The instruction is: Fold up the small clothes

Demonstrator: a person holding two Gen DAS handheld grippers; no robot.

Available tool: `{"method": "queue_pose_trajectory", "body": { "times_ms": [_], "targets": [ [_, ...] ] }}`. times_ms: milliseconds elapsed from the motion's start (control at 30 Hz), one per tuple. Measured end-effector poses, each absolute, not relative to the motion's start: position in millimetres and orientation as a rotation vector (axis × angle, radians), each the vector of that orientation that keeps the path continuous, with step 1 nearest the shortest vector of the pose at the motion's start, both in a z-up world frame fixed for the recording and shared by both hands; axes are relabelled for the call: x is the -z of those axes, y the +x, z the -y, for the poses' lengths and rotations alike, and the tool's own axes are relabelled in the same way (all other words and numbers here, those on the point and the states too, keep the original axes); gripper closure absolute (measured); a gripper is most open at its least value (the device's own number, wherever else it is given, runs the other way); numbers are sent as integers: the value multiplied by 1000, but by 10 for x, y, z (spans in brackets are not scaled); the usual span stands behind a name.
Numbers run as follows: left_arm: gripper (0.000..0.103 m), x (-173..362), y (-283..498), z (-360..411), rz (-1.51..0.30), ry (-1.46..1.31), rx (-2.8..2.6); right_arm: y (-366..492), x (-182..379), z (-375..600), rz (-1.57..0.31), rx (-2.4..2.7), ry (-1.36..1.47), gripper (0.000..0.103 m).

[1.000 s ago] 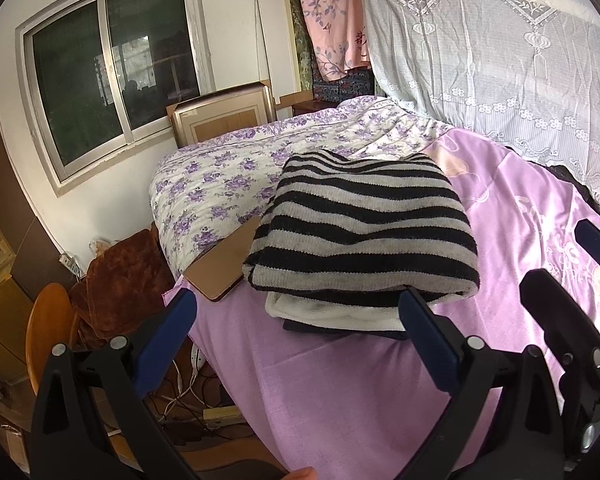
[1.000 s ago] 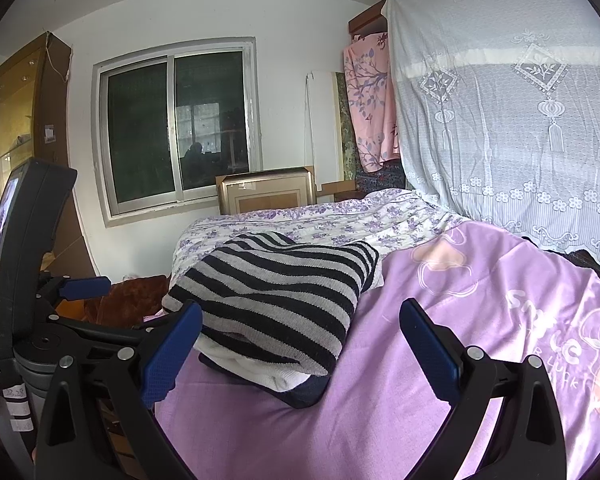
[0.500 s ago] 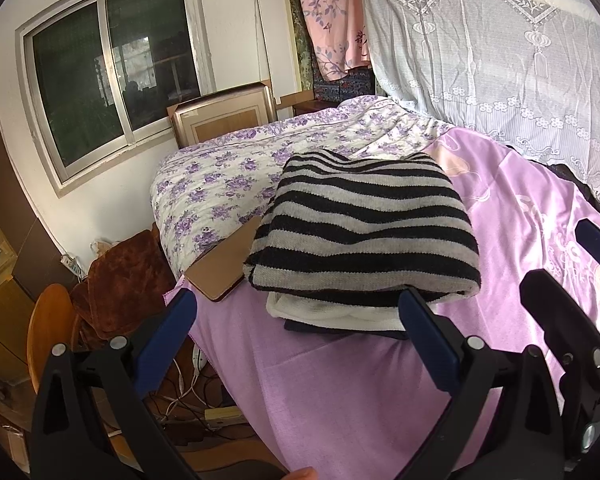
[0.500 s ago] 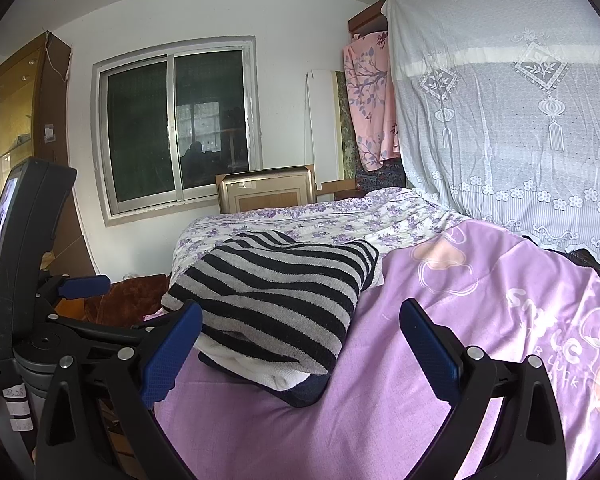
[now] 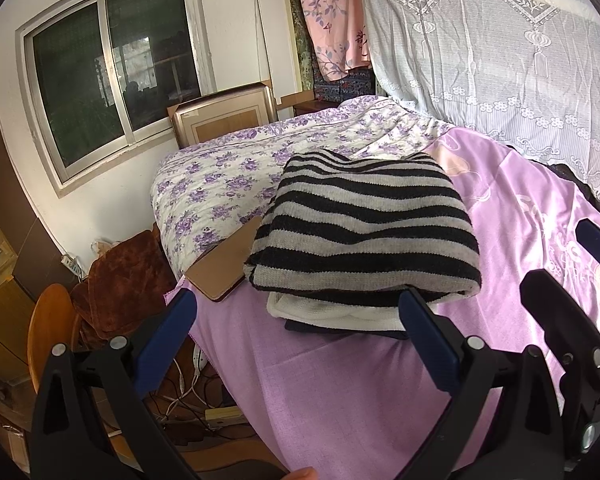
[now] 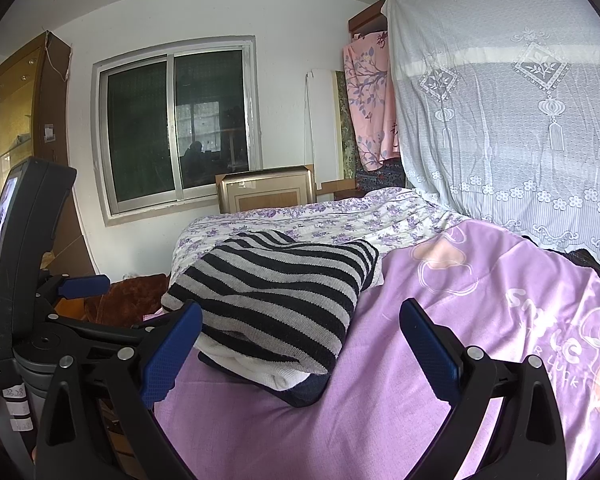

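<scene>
A folded black-and-grey striped sweater [image 5: 364, 232] lies on top of a stack, over a folded white garment [image 5: 332, 312] and a dark one [image 5: 340, 328], on the purple bedsheet [image 5: 340, 392]. The stack also shows in the right wrist view, with the sweater [image 6: 276, 292] on top. My left gripper [image 5: 296, 336] is open and empty, hovering just short of the stack's near edge. My right gripper [image 6: 300, 344] is open and empty, to the stack's right. The right gripper also shows in the left wrist view [image 5: 580, 280], and the left gripper in the right wrist view [image 6: 60, 288].
A floral quilt [image 5: 228, 176] lies behind the stack. A brown board [image 5: 224, 268] lies at the stack's left. A lace curtain [image 5: 500, 60] hangs at the right. Brown cushions [image 5: 120, 276], a wooden chair [image 5: 48, 332] and cables [image 5: 188, 380] are beside the bed's left edge.
</scene>
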State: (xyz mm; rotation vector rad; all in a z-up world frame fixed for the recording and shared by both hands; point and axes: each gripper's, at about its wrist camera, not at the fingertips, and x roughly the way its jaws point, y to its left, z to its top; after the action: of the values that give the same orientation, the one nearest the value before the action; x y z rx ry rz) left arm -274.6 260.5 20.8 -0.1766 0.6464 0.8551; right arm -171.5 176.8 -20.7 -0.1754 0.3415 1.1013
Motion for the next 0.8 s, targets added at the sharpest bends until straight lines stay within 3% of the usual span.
{"method": "queue_pose_trajectory", "body": {
  "times_ms": [800],
  "targets": [
    [4, -201, -2747, -2610, -649, -178, -854, -1704, 217, -1766, -340, -1103, -178, 3]
  ]
}}
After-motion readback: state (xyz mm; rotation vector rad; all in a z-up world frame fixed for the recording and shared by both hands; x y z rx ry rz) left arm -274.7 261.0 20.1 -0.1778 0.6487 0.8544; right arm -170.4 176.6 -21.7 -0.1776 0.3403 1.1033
